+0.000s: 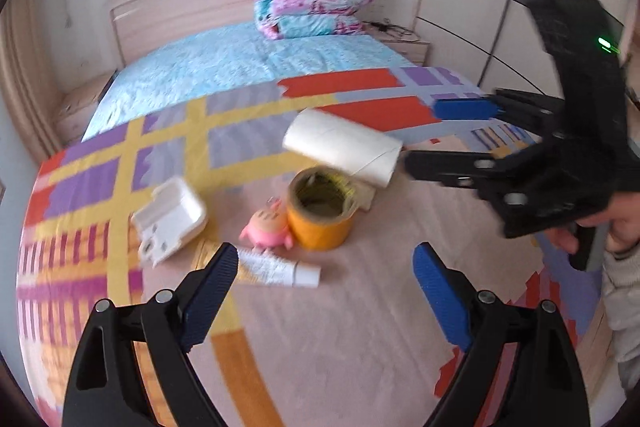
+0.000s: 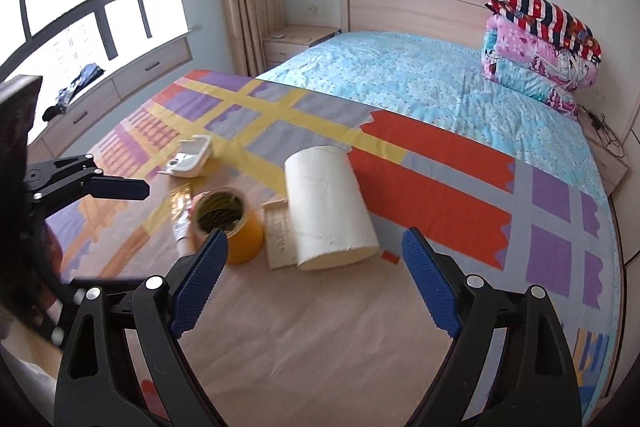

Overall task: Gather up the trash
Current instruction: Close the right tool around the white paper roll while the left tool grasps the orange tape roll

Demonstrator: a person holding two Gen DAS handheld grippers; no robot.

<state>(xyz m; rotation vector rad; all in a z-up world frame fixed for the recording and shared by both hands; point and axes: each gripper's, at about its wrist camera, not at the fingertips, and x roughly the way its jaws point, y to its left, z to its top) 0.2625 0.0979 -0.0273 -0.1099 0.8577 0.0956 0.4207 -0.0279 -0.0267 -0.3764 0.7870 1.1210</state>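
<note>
On the bedspread (image 2: 440, 163), both spread-jawed, empty grippers (image 1: 324, 267) (image 2: 312, 251) face clustered trash (image 1: 320, 207).

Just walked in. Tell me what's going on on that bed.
A person holds two grippers over a patterned blanket on the bed, both open and empty. Clutter lies in a small group: a white paper roll on its side, a wide yellow tape roll standing on end, a pink toy, a white foam box and a tube. The left gripper hangs nearest the tube, the right gripper faces the paper roll. Nothing is picked up yet.
</note>
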